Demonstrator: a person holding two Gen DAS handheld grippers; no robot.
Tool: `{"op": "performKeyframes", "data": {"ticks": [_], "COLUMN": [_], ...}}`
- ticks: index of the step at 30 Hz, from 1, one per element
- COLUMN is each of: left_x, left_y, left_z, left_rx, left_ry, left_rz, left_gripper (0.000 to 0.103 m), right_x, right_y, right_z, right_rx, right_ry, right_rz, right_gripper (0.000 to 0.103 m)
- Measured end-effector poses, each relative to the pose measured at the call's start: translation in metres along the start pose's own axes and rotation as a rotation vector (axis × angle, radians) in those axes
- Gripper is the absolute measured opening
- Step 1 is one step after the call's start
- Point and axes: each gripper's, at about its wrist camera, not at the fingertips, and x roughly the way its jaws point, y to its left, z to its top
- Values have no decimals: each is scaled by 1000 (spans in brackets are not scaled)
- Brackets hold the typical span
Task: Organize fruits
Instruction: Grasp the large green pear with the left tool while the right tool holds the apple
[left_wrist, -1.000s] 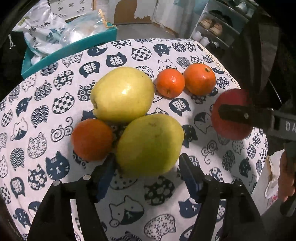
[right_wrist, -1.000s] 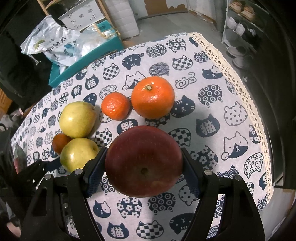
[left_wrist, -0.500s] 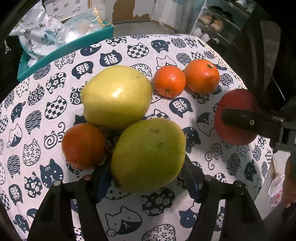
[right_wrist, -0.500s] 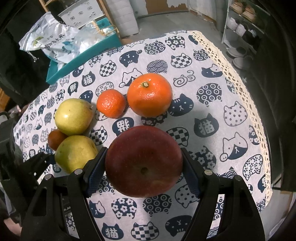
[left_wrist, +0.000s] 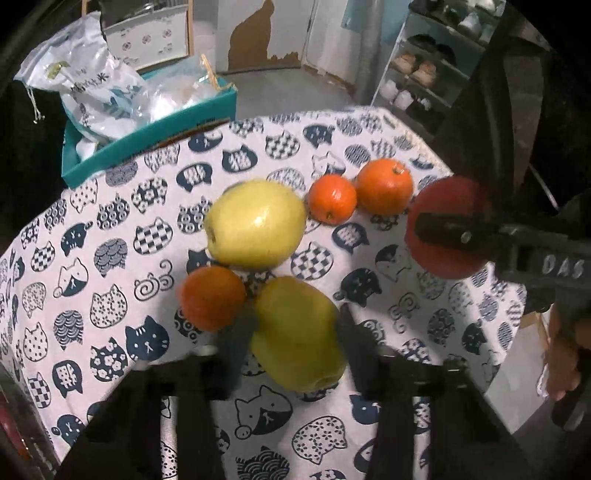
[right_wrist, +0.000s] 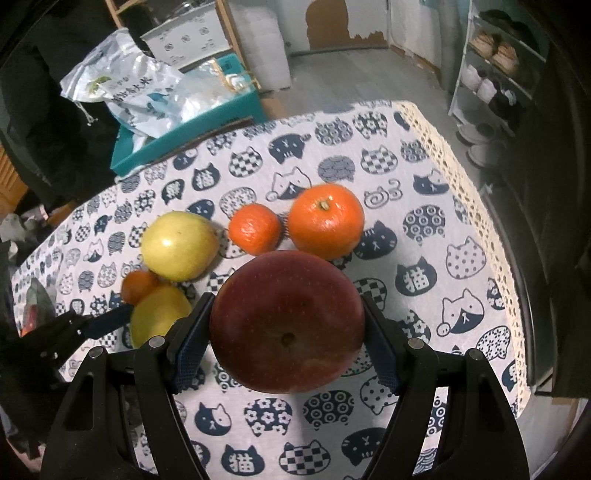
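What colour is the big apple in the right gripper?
Dark red apple, clearest in the right wrist view.

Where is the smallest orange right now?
In the right wrist view the smallest orange sits mid-table, between the yellow apple and the big orange.

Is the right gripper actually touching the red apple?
Touching. In the right wrist view both pads of the right gripper press against the sides of the red apple, with no gap showing.

Left gripper, lower centre of its wrist view, jaws clamped on a held fruit. Right gripper, lower centre of its view, likewise gripping. A hand at right edge grasps the right gripper's handle.
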Motion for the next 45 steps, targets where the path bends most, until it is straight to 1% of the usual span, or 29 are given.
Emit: {"op": "performKeyframes", "data": {"ticks": [1, 3, 4, 5, 7, 8, 11, 13, 16, 18, 20, 24, 30, 31, 32, 33, 34, 35, 37, 45], "left_x": [-2, -1, -1, 1, 4, 6, 11, 15, 23, 26, 28, 31, 38, 40, 43, 45, 50, 51, 50, 51], "left_y": [1, 1, 2, 1, 2, 3, 2, 1, -4, -9, -17, -24, -33, -34, -33, -31, -25, -20, -14, -14], "left_z": [3, 4, 2, 1, -4, -7, -10, -10, -10, -10, -9, -7, -11, -14, -16, -16, -18, -18, -17, -17], "left_rx": [-3, -9, -12, -14, -20, -22, -30, -23, -6, 10, 42, 78, 173, 194, 204, 205, 185, 153, 112, 94], "left_ry": [6, 25, 23, 25, 29, 29, 49, 56, 61, 63, 56, 44, 26, 24, 30, 38, 62, 65, 62, 72], "left_rz": [-14, -25, -27, -21, -7, -14, -51, -52, -62, -54, -32, 4, 69, 84, 95, 102, 90, 62, 37, 32], "left_gripper": [25, 28, 34, 48, 60, 62, 64, 67, 67, 70, 75, 75, 75, 74, 70, 65, 63, 63, 63, 63], "right_x": [-1, -2, -2, -2, 0, 0, 1, 0, 1, 2, 4, 7, 8, 9, 9, 9, 9, 9, 8, 9], "right_y": [2, 4, 5, 6, 7, 8, 6, 4, 1, -1, -3, -11, -20, -21, -22, -22, -23, -23, -23, -20], "right_z": [0, 0, 0, -1, -2, -3, -5, -4, -4, -4, -5, -6, -7, -7, -7, -7, -7, -7, -7, -7], "right_rx": [-1, -4, -4, -6, -9, -11, -4, 4, 10, 13, 18, 37, 63, 66, 68, 69, 70, 71, 71, 64], "right_ry": [-1, -1, 0, 3, 11, 13, 18, 16, 15, 18, 22, 29, 34, 35, 36, 36, 36, 36, 34, 35], "right_rz": [1, 4, 4, 6, 10, 9, 8, 9, 10, 11, 9, 6, 14, 15, 15, 15, 16, 17, 18, 19], "right_gripper": [76, 76, 76, 76, 76, 76, 76, 76, 76, 76, 76, 76, 76, 76, 76, 76, 76, 76, 76, 76]}}
